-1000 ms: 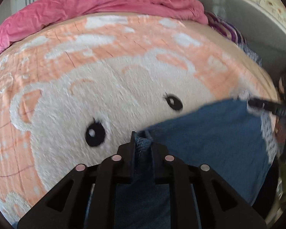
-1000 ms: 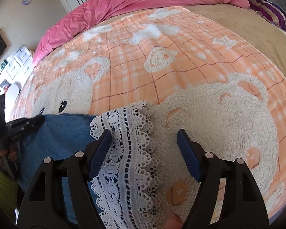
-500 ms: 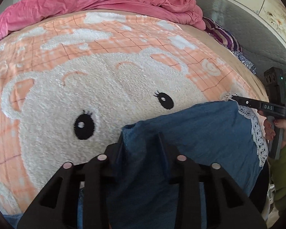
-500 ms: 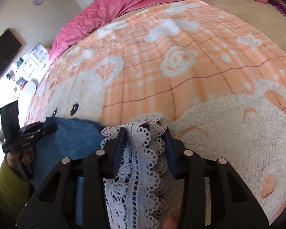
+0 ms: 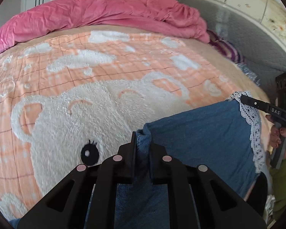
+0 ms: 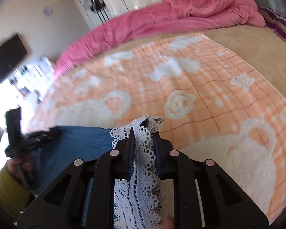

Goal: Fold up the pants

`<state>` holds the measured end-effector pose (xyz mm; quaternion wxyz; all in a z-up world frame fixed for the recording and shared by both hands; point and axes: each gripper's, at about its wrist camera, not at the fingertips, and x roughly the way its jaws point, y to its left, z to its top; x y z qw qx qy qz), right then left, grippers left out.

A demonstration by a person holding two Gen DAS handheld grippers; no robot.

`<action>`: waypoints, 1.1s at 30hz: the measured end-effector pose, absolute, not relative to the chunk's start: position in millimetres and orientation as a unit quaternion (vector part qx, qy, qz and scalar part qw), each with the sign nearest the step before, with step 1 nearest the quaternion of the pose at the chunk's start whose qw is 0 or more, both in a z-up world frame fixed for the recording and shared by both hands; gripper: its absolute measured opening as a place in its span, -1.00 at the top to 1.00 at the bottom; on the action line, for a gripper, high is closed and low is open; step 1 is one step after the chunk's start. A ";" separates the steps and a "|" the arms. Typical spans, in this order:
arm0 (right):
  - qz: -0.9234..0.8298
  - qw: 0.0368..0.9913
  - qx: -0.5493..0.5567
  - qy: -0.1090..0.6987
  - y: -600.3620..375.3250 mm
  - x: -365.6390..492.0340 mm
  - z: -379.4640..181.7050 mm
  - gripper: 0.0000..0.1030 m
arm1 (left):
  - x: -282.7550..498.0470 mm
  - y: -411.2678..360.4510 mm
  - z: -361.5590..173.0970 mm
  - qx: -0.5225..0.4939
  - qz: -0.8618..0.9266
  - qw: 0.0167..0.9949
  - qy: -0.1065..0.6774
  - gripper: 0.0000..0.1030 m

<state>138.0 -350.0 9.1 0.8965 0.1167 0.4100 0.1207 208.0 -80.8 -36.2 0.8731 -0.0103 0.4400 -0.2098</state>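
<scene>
The bed (image 5: 104, 80) is viewed closely from each gripper's wrist, angled downward along its fingers. The pants (image 5: 200, 133) and pink quilt (image 6: 162, 21) are shared by both views, seen from opposite ends.

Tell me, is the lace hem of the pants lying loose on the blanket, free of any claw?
No, the right claw is closing on the lace hem, whose white trim is bunched between its fingers.

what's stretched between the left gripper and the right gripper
In the left wrist view, the blue denim of the pants spans from the left gripper to the right gripper, which is closing on the lace hem.
</scene>
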 end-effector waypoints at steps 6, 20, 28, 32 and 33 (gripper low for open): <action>0.076 0.876 0.074 0.471 -342.5 167.5 -37.0 0.71 | 221.7 -83.3 -63.5 -0.006 -0.190 0.867 0.460 0.75; 0.068 0.908 0.098 0.402 -355.6 81.2 11.1 0.09 | 164.7 -65.2 -23.8 -0.010 -0.162 0.892 0.421 -0.03; 0.073 0.902 0.109 0.412 -343.7 22.1 5.3 -0.21 | 119.7 -65.2 -19.0 -0.010 -0.166 0.892 0.421 -0.24; 0.071 0.896 0.108 0.425 -342.5 5.7 -4.3 -0.31 | 99.0 -61.7 -20.5 0.002 -0.158 0.893 0.422 -0.31; 0.071 0.894 0.108 0.430 -342.6 3.9 -6.7 -0.31 | 92.9 -59.2 -21.5 0.003 -0.155 0.893 0.422 -0.35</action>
